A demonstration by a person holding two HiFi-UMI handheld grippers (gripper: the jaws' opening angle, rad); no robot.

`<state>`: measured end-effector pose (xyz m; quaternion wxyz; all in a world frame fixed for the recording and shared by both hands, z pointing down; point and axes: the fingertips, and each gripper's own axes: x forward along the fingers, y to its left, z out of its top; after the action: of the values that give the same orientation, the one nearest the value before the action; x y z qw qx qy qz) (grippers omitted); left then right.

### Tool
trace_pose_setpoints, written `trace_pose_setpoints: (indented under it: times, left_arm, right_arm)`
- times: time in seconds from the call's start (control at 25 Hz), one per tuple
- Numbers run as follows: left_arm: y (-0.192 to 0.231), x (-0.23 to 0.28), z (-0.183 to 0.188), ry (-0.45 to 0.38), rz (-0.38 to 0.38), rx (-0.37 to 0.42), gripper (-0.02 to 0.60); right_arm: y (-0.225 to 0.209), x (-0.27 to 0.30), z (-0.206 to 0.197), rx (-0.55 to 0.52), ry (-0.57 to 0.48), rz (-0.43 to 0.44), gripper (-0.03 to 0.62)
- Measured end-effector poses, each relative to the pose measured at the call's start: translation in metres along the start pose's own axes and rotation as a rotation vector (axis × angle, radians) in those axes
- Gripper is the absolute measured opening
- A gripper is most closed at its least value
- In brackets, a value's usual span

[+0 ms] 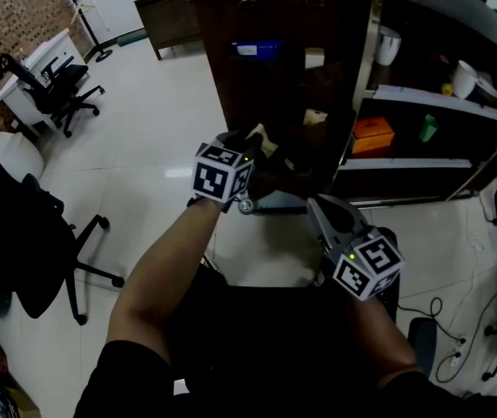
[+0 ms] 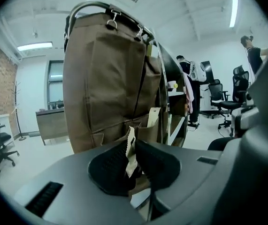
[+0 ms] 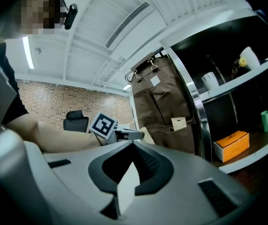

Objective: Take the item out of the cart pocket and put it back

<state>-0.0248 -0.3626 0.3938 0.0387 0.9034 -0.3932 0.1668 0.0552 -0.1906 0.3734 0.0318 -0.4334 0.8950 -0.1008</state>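
Observation:
A brown fabric bag [image 2: 106, 74] with sewn pockets hangs on the cart's chrome frame [image 2: 84, 6]. My left gripper [image 2: 131, 149] is shut on a pale packet [image 2: 131, 146] with a serrated edge, held just in front of the low pockets. In the head view the same left gripper [image 1: 257, 143] holds this packet [image 1: 260, 132] against the dark bag [image 1: 265, 77]. Another pale packet [image 2: 152, 117] stands in a pocket beside it. My right gripper [image 1: 316, 204] hangs lower and nearer to me, shut and empty; the right gripper view shows its tips [image 3: 134, 161] meeting.
The cart's shelves [image 1: 422, 98] to the right carry an orange box [image 1: 372, 135], a green cup [image 1: 428, 129] and white containers. Office chairs [image 1: 52, 85] stand on the white floor at left. Cables [image 1: 457, 338] lie at the right. A person [image 2: 190, 78] stands far behind the cart.

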Motion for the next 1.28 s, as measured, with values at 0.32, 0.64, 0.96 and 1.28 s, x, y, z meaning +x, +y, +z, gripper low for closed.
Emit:
trace_pose_setpoints:
  times: [0.32,0.64,0.96,1.28]
  left_arm:
    - [-0.039,-0.090,0.066,-0.159,-0.002,-0.006,0.048]
    - [-0.086,-0.155,0.057,-0.199,0.035,0.045,0.046]
    - [-0.109,-0.197,0.032,-0.259,0.061,-0.033,0.048]
    - [-0.109,-0.189,0.019,-0.296,0.061,-0.016,0.046]
  right_arm:
    - [0.009,-0.003,0.016,-0.014,-0.033,0.008,0.014]
    - [0.023,-0.007,0.028,-0.029,-0.056,0.030,0.014]
    - [0.022,-0.005,0.026,-0.026,-0.049,0.027,0.014]
    - [0.026,-0.008,0.027,-0.035,-0.047,0.022,0.014]
